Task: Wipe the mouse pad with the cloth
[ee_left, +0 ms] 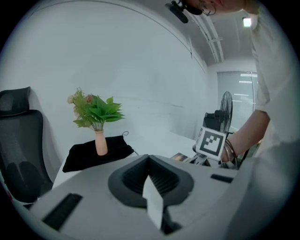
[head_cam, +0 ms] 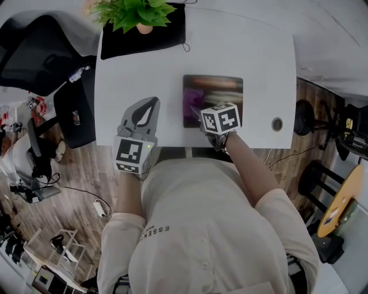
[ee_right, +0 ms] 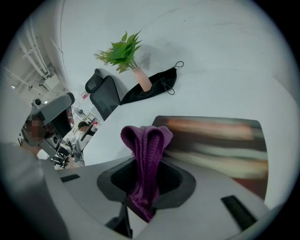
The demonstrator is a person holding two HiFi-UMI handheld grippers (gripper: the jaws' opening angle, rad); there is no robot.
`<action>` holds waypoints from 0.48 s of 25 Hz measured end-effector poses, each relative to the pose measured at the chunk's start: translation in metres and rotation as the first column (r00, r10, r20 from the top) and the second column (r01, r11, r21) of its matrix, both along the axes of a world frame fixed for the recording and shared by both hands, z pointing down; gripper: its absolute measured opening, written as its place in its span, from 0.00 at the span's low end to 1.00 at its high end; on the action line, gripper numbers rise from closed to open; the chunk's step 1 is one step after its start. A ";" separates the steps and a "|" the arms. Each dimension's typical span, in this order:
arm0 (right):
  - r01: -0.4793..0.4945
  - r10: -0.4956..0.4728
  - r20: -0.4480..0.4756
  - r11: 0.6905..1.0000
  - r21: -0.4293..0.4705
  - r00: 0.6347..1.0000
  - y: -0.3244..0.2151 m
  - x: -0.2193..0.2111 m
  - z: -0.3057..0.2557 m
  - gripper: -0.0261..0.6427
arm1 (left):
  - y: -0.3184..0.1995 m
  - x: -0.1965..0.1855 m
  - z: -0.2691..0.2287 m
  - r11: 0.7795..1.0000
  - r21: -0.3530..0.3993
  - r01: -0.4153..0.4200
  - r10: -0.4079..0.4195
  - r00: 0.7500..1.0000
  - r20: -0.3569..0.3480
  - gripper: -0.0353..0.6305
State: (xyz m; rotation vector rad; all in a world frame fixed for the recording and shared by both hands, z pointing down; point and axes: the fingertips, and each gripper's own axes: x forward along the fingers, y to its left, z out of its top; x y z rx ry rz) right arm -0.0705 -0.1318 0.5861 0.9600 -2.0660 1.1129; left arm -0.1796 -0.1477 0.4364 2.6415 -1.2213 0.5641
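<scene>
A dark mouse pad (head_cam: 221, 92) with blurred coloured print lies on the white table (head_cam: 253, 57); in the right gripper view the mouse pad (ee_right: 215, 140) stretches ahead of the jaws. My right gripper (head_cam: 199, 112) is shut on a folded purple cloth (ee_right: 145, 145), held over the pad's near left part. The purple cloth (head_cam: 191, 103) shows just beyond the marker cube. My left gripper (head_cam: 150, 106) hovers over the table to the left of the pad, jaws together with nothing between them. In its own view the left gripper (ee_left: 149, 161) points toward the plant.
A green plant in a small vase (head_cam: 140, 16) stands on a black cloth bag (head_cam: 167, 40) at the table's far left. A round cable hole (head_cam: 277, 123) sits at the right. A black office chair (head_cam: 34, 51) stands left of the table.
</scene>
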 end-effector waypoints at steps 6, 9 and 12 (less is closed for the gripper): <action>-0.033 0.033 0.000 0.999 0.003 0.999 0.002 0.027 0.002 0.20 | 0.000 0.022 0.003 1.000 -0.006 -0.023 0.023 1.000 0.002 0.06; -0.046 0.046 0.000 0.999 -0.001 0.999 0.003 0.043 0.002 0.20 | 0.001 0.037 0.002 0.999 -0.006 -0.037 0.037 0.999 -0.002 0.06; -0.046 0.046 -0.001 0.999 0.003 0.999 0.004 0.056 0.001 0.20 | 0.004 0.053 0.002 0.999 -0.007 -0.054 0.054 0.999 0.003 0.05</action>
